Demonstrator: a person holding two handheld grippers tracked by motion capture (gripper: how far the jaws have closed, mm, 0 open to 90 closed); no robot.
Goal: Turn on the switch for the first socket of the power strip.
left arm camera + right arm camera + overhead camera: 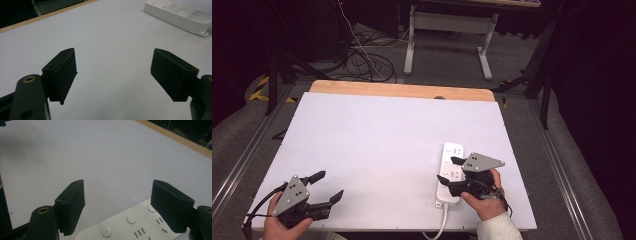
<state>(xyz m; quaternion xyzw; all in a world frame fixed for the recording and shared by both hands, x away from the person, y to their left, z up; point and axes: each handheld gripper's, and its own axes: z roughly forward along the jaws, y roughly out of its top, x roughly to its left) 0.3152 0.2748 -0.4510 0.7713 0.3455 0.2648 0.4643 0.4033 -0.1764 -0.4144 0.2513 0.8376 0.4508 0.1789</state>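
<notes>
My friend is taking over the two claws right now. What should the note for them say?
Left claw: open, holding nothing, near the front left corner of the white table top.
Right claw: open, holding nothing, poised over the white plastic power strip.
Things: the power strip lies flat at the front right of the table, its white cable running off the front edge. In the right claw's view its round buttons sit between the jaws.
Done: the right claw has reached the strip.
Left: nothing is gripped yet; probably closing on or pressing the strip comes next.
</notes>
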